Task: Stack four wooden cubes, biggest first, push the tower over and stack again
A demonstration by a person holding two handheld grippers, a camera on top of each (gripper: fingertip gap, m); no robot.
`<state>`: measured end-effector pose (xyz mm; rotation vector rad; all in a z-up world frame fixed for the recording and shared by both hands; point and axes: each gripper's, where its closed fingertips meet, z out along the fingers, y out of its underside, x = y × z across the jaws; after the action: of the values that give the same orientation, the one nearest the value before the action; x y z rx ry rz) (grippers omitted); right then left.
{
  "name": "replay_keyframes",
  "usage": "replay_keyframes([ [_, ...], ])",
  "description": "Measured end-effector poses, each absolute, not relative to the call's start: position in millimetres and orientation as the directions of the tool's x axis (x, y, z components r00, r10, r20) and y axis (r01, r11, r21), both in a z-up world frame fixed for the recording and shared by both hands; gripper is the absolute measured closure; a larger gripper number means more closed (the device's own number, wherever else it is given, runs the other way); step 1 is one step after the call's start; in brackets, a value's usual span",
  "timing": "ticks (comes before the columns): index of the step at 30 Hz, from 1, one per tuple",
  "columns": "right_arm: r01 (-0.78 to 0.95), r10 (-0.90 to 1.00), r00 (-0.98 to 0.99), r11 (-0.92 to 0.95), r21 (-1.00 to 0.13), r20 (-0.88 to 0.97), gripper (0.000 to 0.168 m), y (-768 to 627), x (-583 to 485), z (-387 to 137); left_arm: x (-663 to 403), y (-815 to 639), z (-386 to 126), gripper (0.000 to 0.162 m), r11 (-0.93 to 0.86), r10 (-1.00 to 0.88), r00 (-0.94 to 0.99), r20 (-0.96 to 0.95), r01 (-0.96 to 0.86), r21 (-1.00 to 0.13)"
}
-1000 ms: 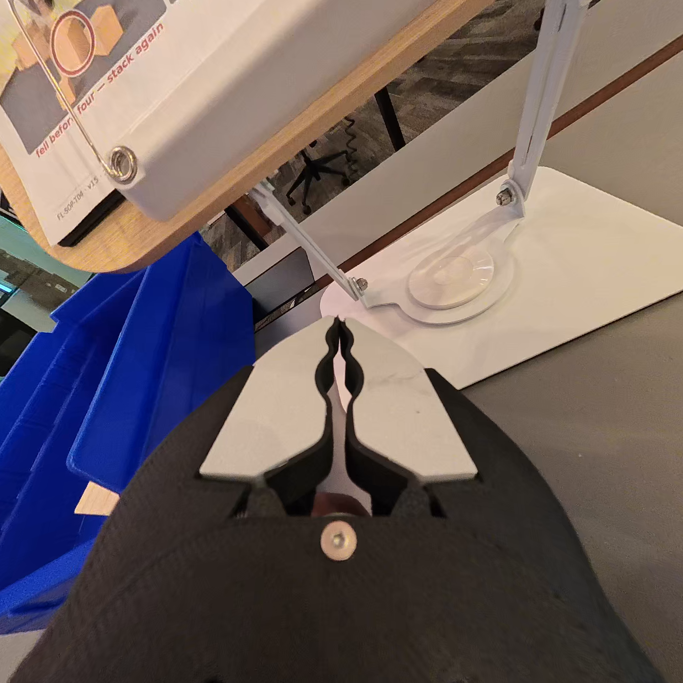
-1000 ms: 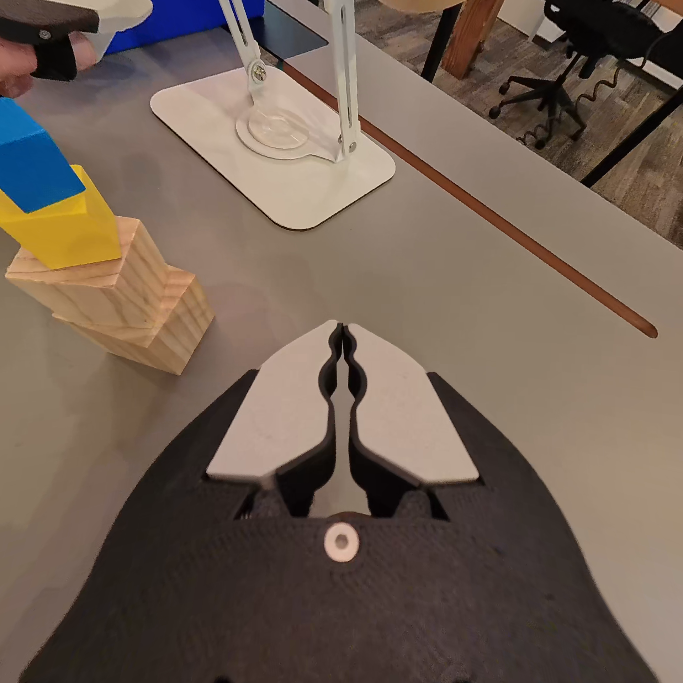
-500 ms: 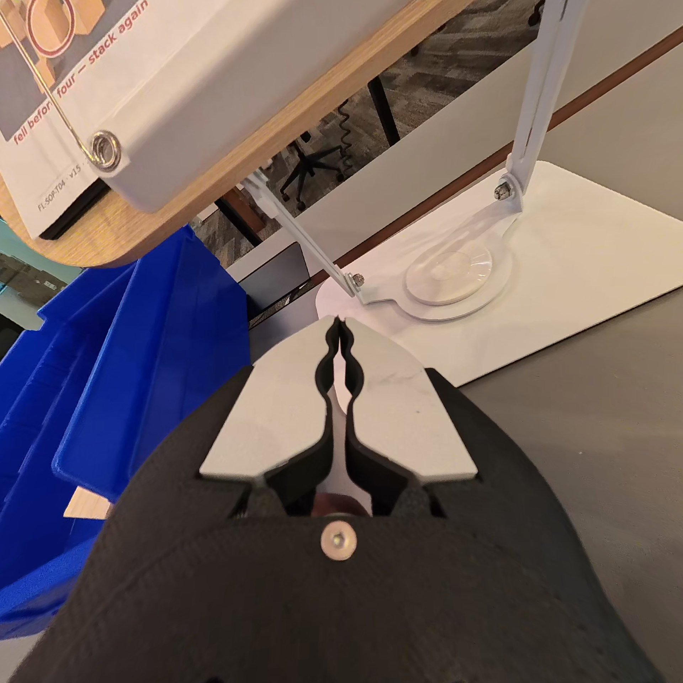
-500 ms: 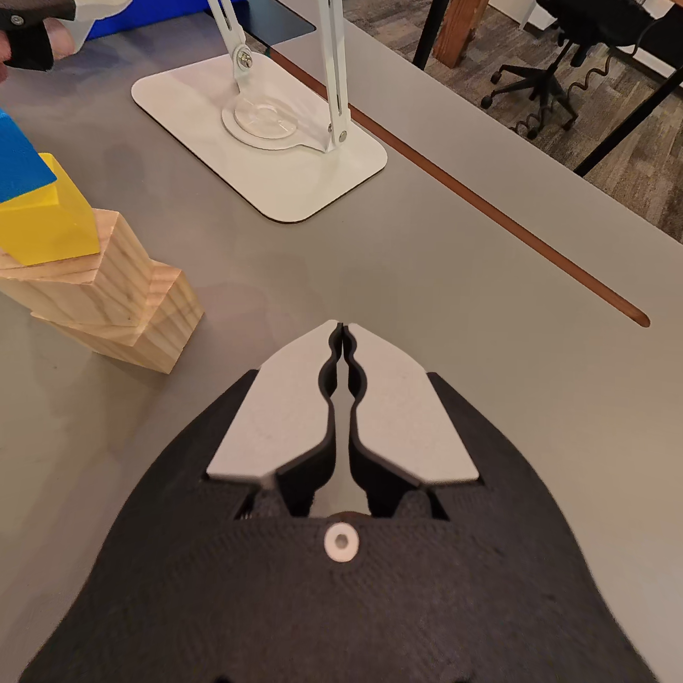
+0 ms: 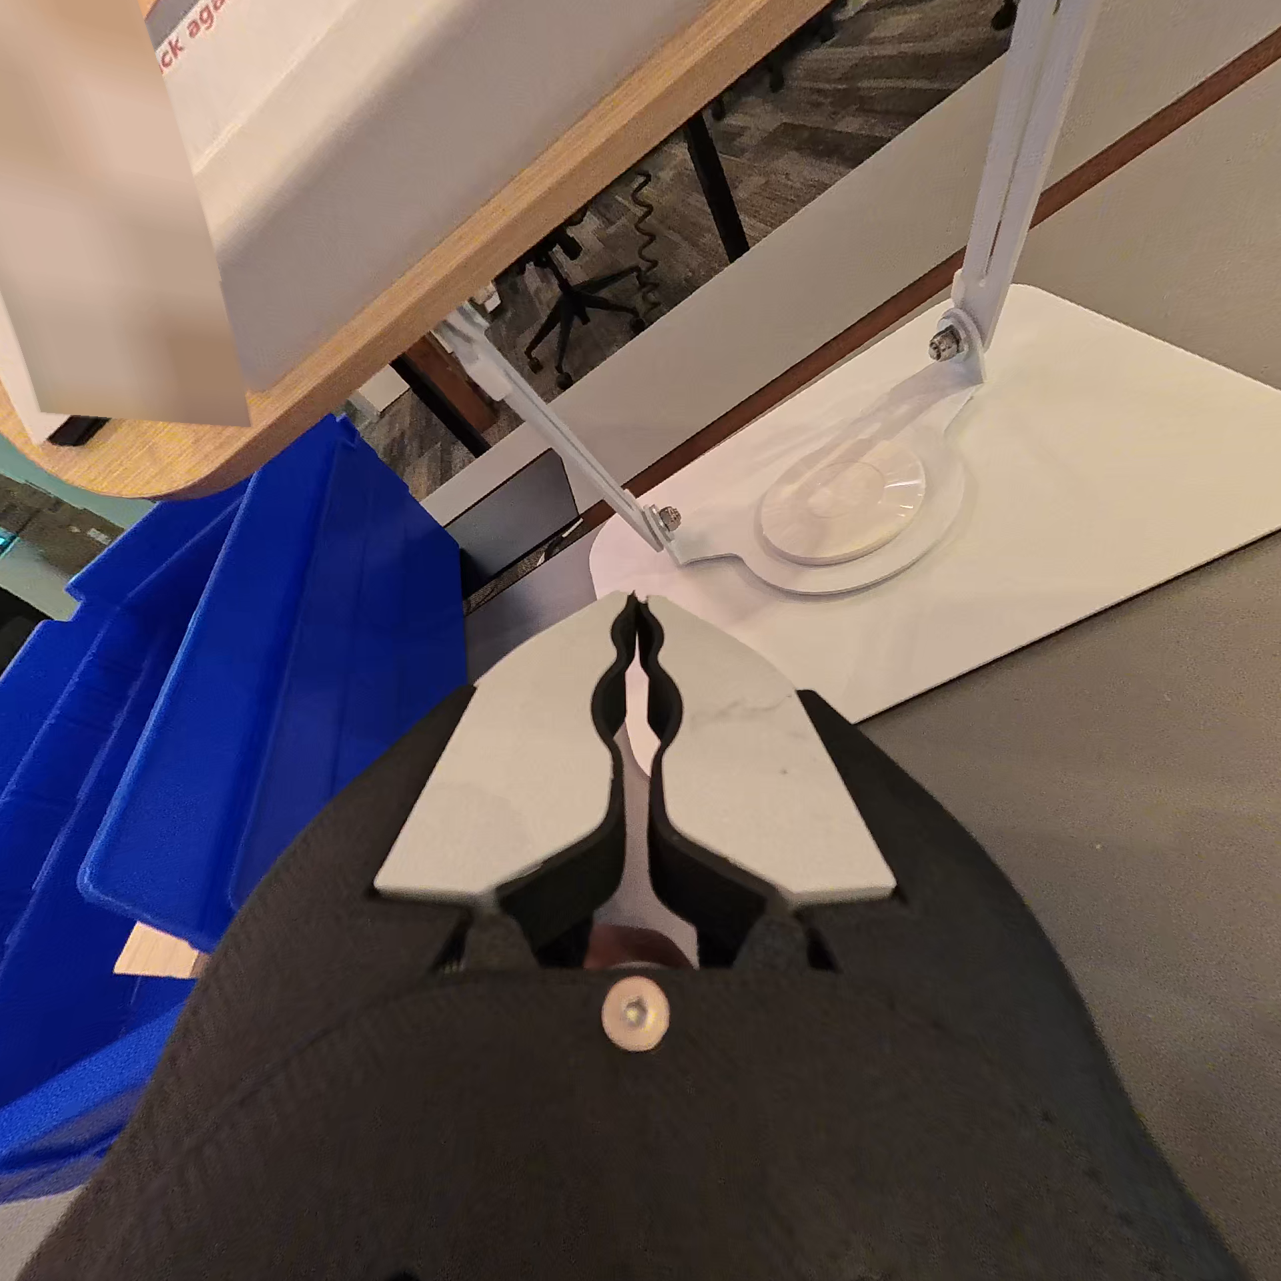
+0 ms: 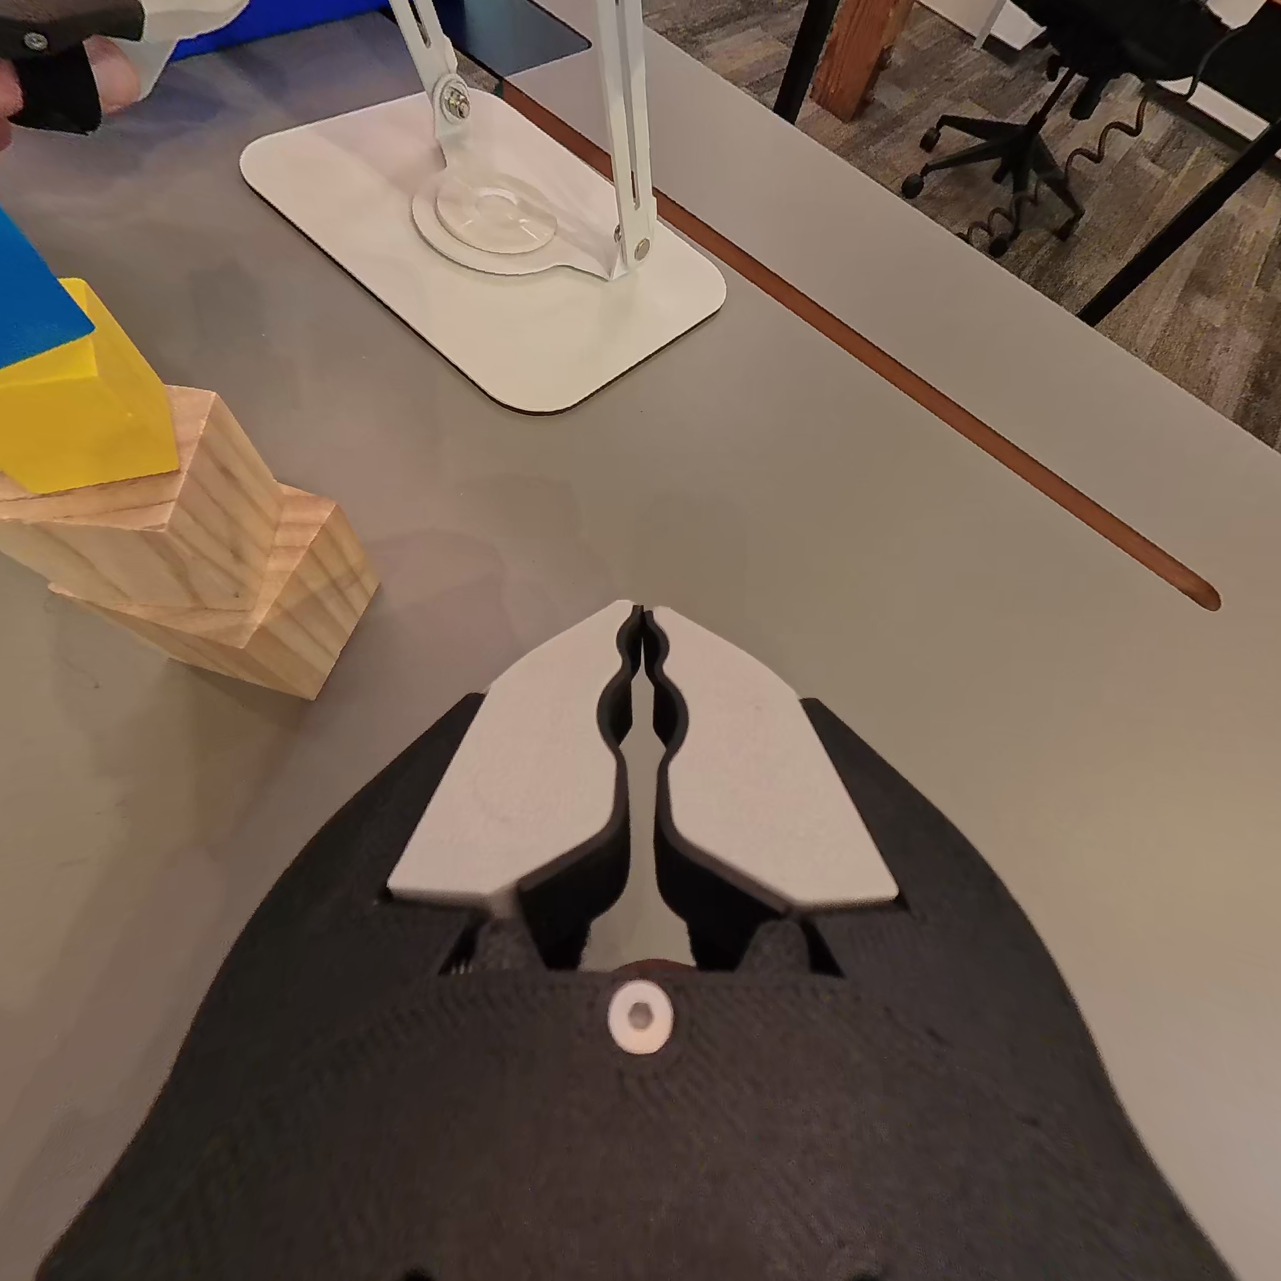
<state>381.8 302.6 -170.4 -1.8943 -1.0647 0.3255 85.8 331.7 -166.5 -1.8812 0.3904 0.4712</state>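
Cubes stand stacked at the left edge of your right wrist view: a large pale wooden cube (image 6: 277, 624) sits on the grey table (image 6: 762, 485), a second wooden cube (image 6: 166, 534) rests on it turned at an angle, a yellow cube (image 6: 76, 409) sits on that, and a blue cube (image 6: 28, 298) tops the tower, partly cut off by the frame edge. The four are touching one another in a twisted column, each one rotated against the one below.

Your right gripper (image 6: 639, 610) hangs over bare table to the right of the tower, near it but not touching. Its jaws are closed tip to tip with nothing between them.

Your left gripper (image 5: 636, 600) also has its jaws pressed together at the tips and grips nothing. It points toward the corner of a white stand base (image 5: 1040, 554) that lies flat on the table, with two thin white struts rising from it. Blue bins (image 5: 208, 658) sit to its left, and a wooden board (image 5: 485, 229) carrying a white sheet hangs overhead. From the right wrist view you can see that same gripper far off at the upper left, held in a hand (image 6: 104, 76), well apart from the tower. An office chair (image 6: 1005, 159) stands on the floor beyond the table.
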Motion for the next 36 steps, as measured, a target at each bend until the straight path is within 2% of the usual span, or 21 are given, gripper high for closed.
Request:
replay_keyframes([
  [18, 0.545, 0.776, 0.599, -0.214, -0.811, 0.198, 0.168, 304, 382, -171, 86, 332, -169, 0.162, -0.344, -0.048, 0.864, -0.501, -0.485, -0.804],
  [24, 0.547, 0.695, 0.669, -0.219, -0.808, 0.264, 0.168, 317, 397, -171, 78, 323, -165, 0.162, -0.325, -0.048, 0.872, -0.488, -0.475, -0.817],
  [31, 0.537, 0.637, 0.729, -0.305, -0.786, 0.251, 0.168, 319, 430, -191, 50, 279, -171, 0.162, -0.324, -0.108, 0.86, -0.498, -0.504, -0.801],
  [36, 0.499, 0.592, 0.777, -0.37, -0.784, 0.215, 0.168, 311, 459, -201, 0, 237, -187, 0.162, -0.39, -0.109, 0.864, -0.491, -0.492, -0.779],
])
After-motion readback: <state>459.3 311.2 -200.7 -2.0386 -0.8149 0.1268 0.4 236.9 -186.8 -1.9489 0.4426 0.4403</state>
